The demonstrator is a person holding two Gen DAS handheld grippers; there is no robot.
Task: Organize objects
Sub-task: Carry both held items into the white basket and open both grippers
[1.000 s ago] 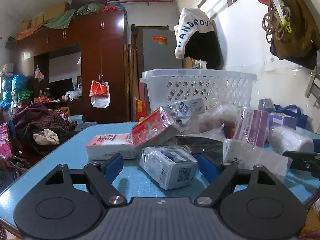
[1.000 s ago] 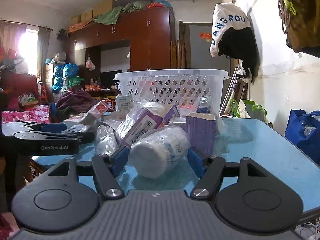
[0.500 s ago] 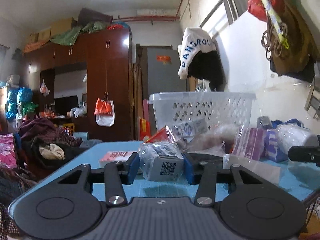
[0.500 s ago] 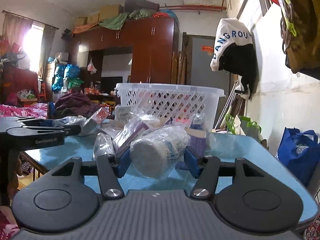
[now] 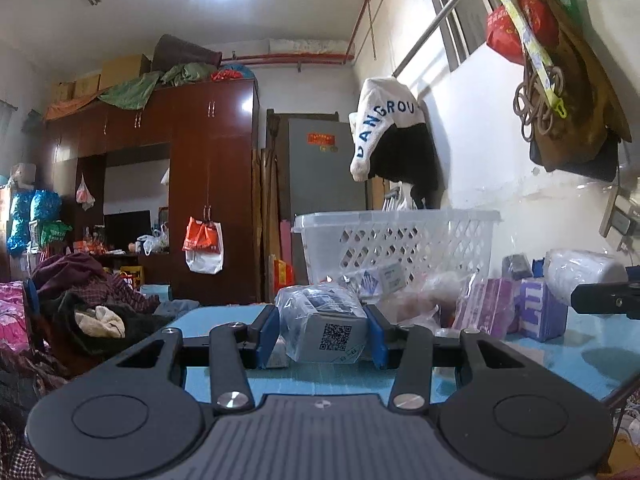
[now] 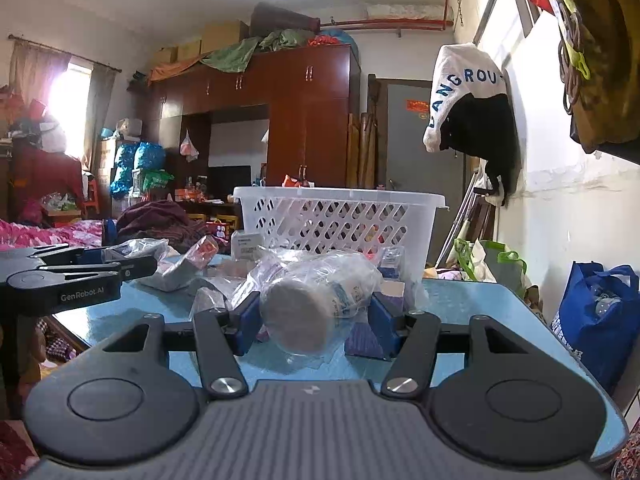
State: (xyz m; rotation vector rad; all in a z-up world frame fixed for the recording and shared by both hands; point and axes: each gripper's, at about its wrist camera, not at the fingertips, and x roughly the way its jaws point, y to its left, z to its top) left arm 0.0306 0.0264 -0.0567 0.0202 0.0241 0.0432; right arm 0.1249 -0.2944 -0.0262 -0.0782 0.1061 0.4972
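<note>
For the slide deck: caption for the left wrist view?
Left tongs grip a plastic-wrapped box above the blue table, white basket behind.

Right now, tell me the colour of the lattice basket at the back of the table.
White: the basket shows best in the right wrist view.

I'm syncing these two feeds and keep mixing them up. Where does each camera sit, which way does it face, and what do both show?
Left wrist: on the left gripper, looking level across the blue table at the white basket; its jaws clamp a bagged box.
Right wrist: on the right gripper, facing the same basket; jaws clamp a bagged bottle; the left gripper shows at left.
Shared: table, basket, wardrobe, hanging sweatshirt.
</note>
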